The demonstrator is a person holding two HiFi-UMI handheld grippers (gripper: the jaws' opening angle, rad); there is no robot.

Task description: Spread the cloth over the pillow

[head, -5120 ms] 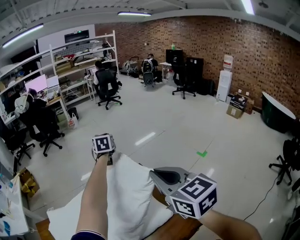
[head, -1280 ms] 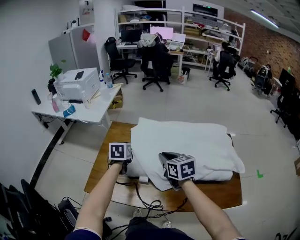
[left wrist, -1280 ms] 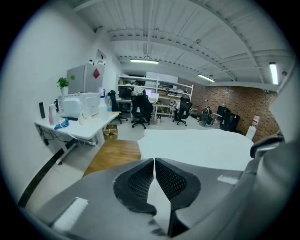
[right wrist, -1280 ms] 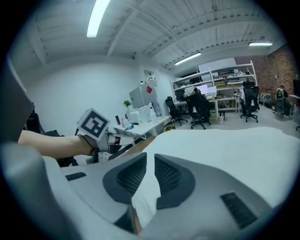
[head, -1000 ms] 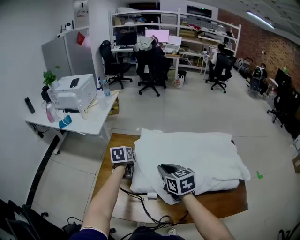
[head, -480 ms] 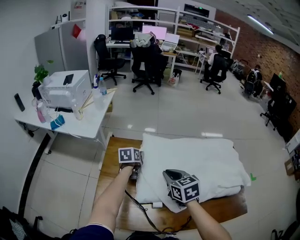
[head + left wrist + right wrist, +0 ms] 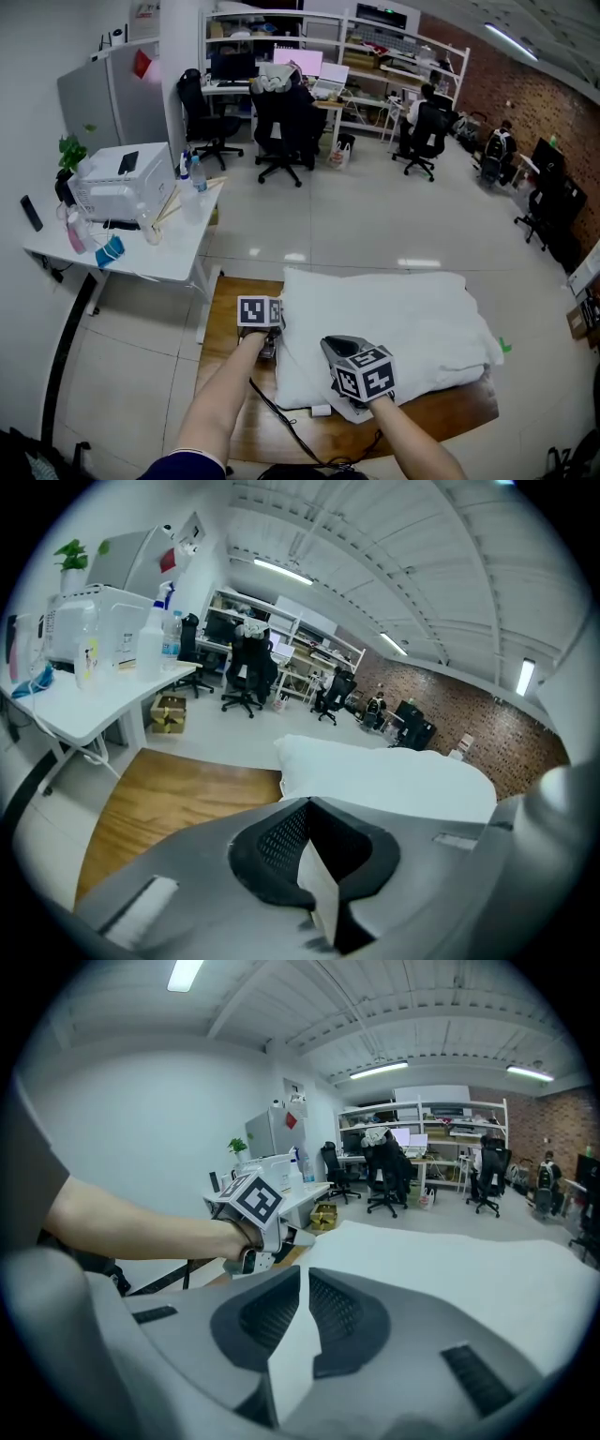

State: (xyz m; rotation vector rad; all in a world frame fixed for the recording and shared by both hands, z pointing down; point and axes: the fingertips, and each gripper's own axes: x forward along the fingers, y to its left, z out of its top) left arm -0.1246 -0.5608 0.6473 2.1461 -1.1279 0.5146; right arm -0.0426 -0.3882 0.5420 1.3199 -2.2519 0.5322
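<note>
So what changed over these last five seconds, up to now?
The cloth, held up five seconds ago, now lies spread on the table. The left gripper has just closed its fingers on the cloth's left edge; the right gripper has been closing on its near edge. The table stays put.

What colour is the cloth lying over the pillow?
The cloth is plain white. It shows best in the head view.
</note>
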